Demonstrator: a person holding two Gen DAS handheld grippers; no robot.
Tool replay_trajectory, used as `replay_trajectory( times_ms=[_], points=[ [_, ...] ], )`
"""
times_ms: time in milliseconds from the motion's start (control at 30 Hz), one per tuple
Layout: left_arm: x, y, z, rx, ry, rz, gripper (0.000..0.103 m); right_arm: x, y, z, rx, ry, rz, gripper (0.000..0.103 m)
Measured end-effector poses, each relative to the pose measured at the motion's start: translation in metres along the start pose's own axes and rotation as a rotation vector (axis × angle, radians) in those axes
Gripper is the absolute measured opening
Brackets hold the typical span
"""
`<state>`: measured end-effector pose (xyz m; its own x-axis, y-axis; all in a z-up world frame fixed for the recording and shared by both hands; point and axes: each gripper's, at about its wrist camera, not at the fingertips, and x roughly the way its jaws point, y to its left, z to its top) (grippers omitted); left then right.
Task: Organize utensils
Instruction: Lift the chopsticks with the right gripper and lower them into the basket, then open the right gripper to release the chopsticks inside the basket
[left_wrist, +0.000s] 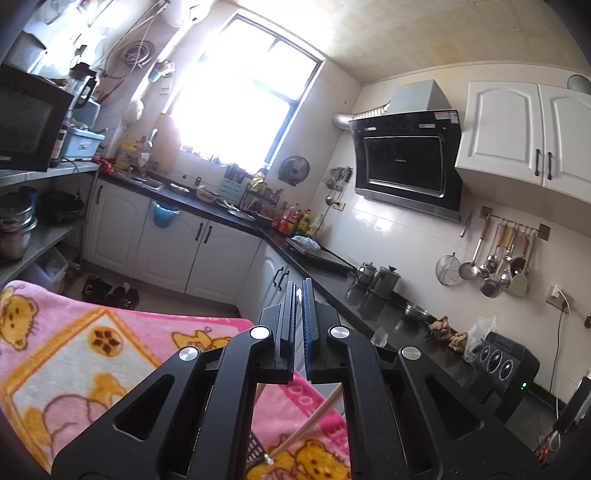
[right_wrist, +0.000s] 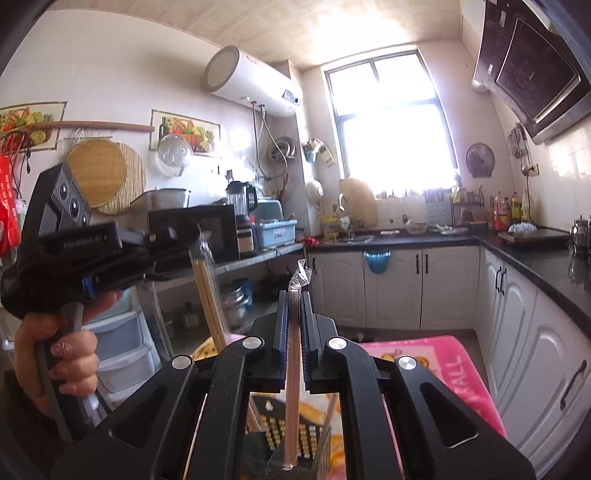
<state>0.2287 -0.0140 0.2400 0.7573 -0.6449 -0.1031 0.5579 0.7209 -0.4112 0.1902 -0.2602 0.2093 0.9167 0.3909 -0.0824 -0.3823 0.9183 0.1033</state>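
Right tongs (right_wrist: 294, 314): clamped on wrapped straw (right_wrist: 293, 387), directly above black holder (right_wrist: 291, 443); lower straight.
Left tongs (left_wrist: 299, 314): pressed together; chopsticks (right_wrist: 208, 295) seemingly pinched, contact unclear.

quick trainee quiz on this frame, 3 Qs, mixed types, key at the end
1. Multiple choice: the right hand-held gripper is shut on A) a spoon, B) a wrapped stick, C) a knife.
2. True or false: the black slotted holder stands on a plain blue cloth.
3. Short answer: in the right wrist view, which hand-held gripper do the wrapped chopsticks hang from?

Key:
1. B.
2. False: it is a pink cartoon blanket.
3. The left hand-held gripper, gripped by a hand.
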Motion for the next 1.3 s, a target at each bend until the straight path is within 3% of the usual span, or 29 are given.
replay_trajectory(
  times_ms=[600, 1067, 1300],
  points=[
    [0.02, 0.033, -0.033, -0.045, 0.047, 0.049, 0.002, 0.05, -0.003, -0.042, -0.007, 0.068, -0.013, 0.006],
    [0.024, 0.05, -0.066, -0.093, 0.122, 0.074, 0.002, 0.056, -0.01, -0.072, 0.066, 0.175, -0.023, 0.007],
    [0.019, 0.052, -0.072, -0.099, 0.147, 0.101, 0.002, 0.05, -0.011, -0.082, 0.087, 0.227, -0.031, 0.018]
  ],
)
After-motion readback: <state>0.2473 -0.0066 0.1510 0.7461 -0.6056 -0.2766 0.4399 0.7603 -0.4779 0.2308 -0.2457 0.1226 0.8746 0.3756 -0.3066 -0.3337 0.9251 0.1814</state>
